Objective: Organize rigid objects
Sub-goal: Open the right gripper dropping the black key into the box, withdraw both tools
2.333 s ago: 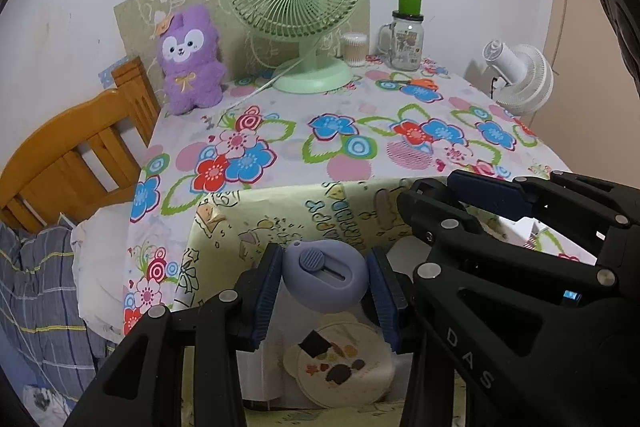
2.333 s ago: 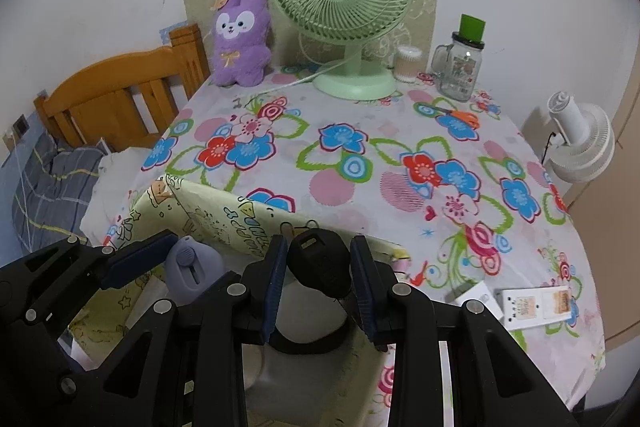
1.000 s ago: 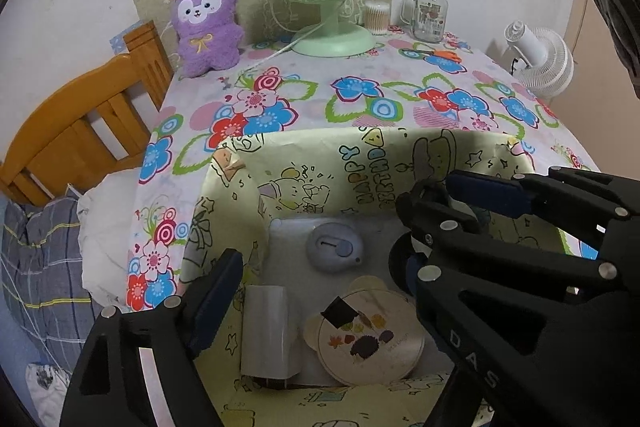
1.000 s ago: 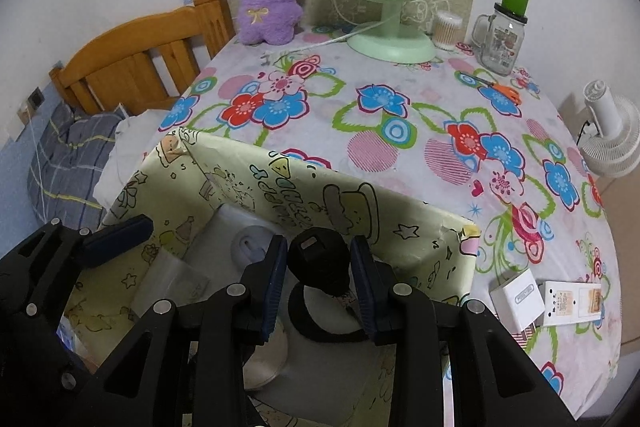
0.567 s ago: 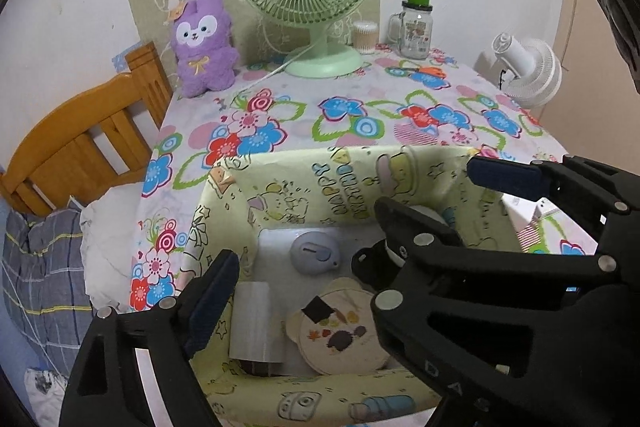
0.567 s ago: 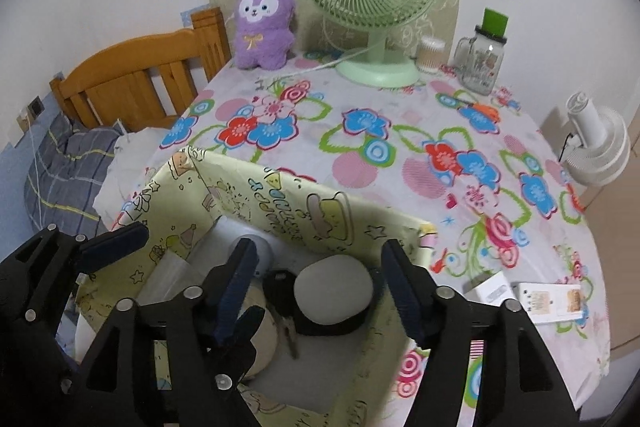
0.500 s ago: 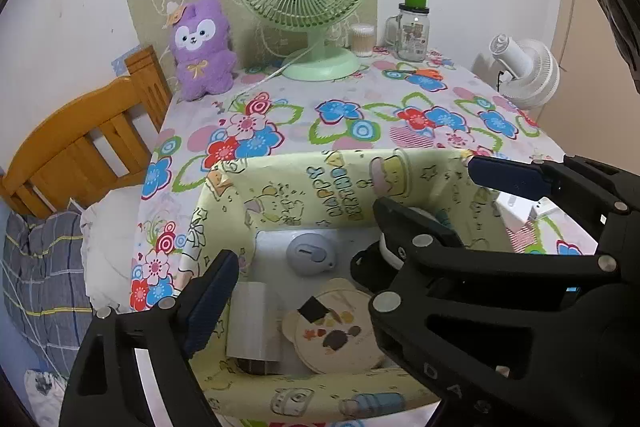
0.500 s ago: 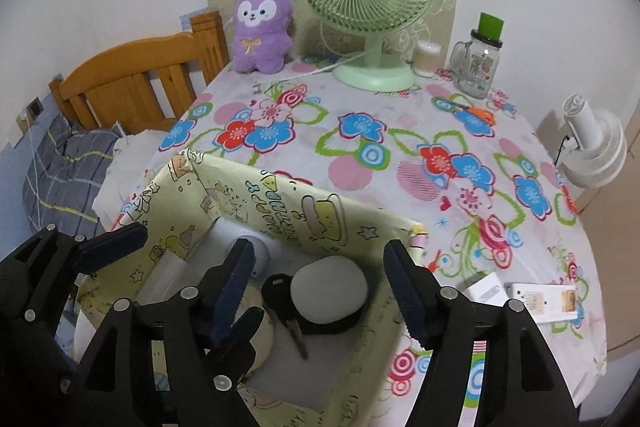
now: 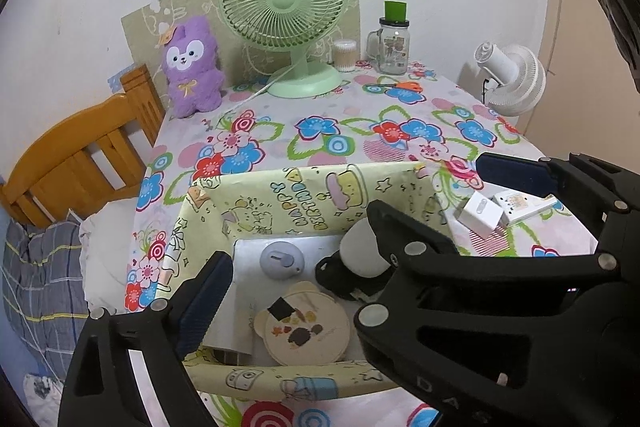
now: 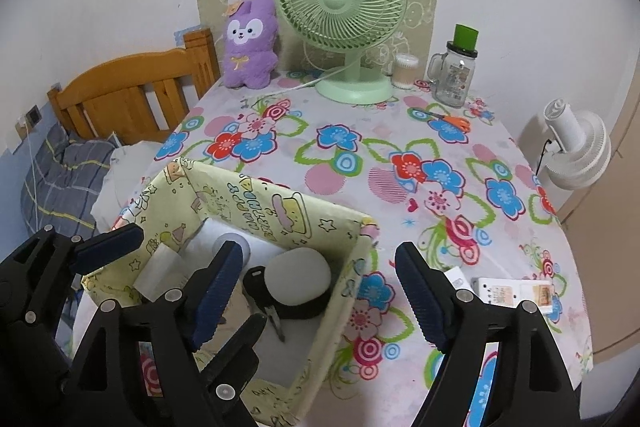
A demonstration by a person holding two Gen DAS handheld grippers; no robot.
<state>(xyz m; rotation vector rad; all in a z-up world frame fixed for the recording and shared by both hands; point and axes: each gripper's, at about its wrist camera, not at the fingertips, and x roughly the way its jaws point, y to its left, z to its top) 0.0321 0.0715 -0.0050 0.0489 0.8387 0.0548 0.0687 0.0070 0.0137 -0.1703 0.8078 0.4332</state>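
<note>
Box: soft-sided yellow fabric box [image 9: 304,199] with cartoon print, square, open top, standing at the near left part of the worktop [image 10: 360,163]; its inner wall reads "HAPPY BIRTHDAY".
Box contents: a round grey-blue plastic disc with a slot knob [image 9: 280,261] at the back; a round pale bear-eared lid with dark stickers [image 9: 302,325] in front; a white rectangular block [image 10: 158,273] on the left; a smooth white dome on a black base [image 10: 298,277] at the right; a black key fob [image 10: 256,285] beside the dome, its metal blade pointing toward the near wall.
Left tongs [image 9: 340,267]: released, blue ribbed pads wide apart above the box, nothing between them; the jaws have just been opening.
Right tongs [image 10: 320,293]: released, just opened, pads clear of the dome and fob below them.
Worktop cloth: glossy, printed with red, blue and pink flowers.
Outside the box: a white cube charger [image 9: 480,213] and a flat white labelled box [image 9: 522,205] just beside it, to the right; print too small to read.
Far edge: green plastic fan [image 9: 284,15], purple plush toy [image 9: 192,67], glass jar with green lid [image 9: 394,39], orange-handled scissors [image 10: 448,119].
</note>
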